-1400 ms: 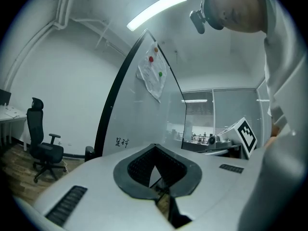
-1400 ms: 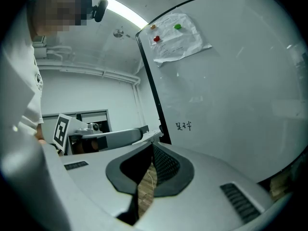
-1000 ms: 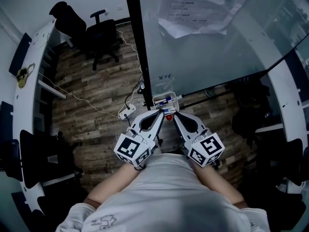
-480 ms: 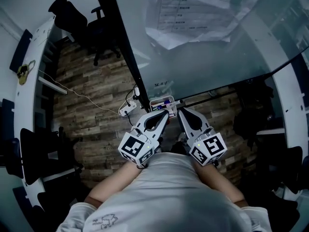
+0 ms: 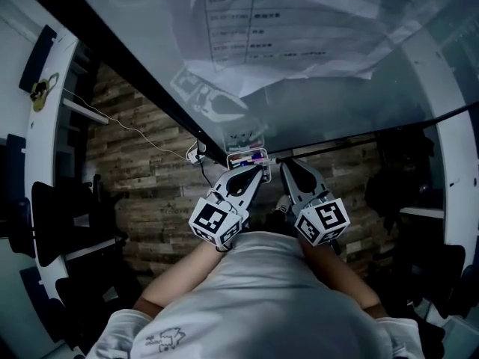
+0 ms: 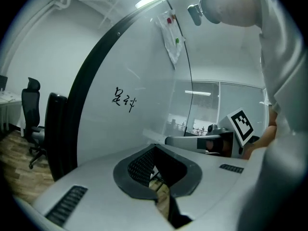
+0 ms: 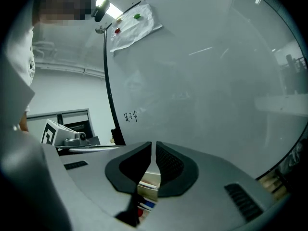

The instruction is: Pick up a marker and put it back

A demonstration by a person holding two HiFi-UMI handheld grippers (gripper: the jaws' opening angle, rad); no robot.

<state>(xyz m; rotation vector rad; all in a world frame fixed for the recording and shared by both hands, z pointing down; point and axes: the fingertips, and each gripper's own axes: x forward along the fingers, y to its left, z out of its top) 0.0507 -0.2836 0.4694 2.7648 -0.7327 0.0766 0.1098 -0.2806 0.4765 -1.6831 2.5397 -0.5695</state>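
**Both grippers empty at the marker tray**

The left gripper [image 5: 257,172] and the right gripper [image 5: 285,167] point side by side at a small tray [image 5: 235,158] fixed to the lower edge of a glass board [image 5: 322,103]. The left one's jaws meet at the tips with nothing between them. The right one's jaws stand a thin slit apart, also on nothing.

The markers [image 5: 257,155] lie flat in the tray, just ahead of both sets of tips. In the right gripper view the tray [image 7: 148,181] shows below the jaws, with a blue marker [image 7: 147,205] and something red beside it. Which marker is meant cannot be told.

A marker is probably light and stiff, with a smooth round plastic barrel that may roll or slip under a loose pinch. The likely best hold is across the middle of the barrel, clear of the cap, with the jaws opened first. The tray is shallow and crowded, so neighbours could be nudged out.

The board rises steeply ahead of the grippers, glossy and reflective, with a small scribble [image 6: 122,99] and papers [image 5: 277,28] pinned higher up. Below is a wood-plank floor [image 5: 142,170]. An office chair [image 6: 31,119] stands far off to the left gripper's left.
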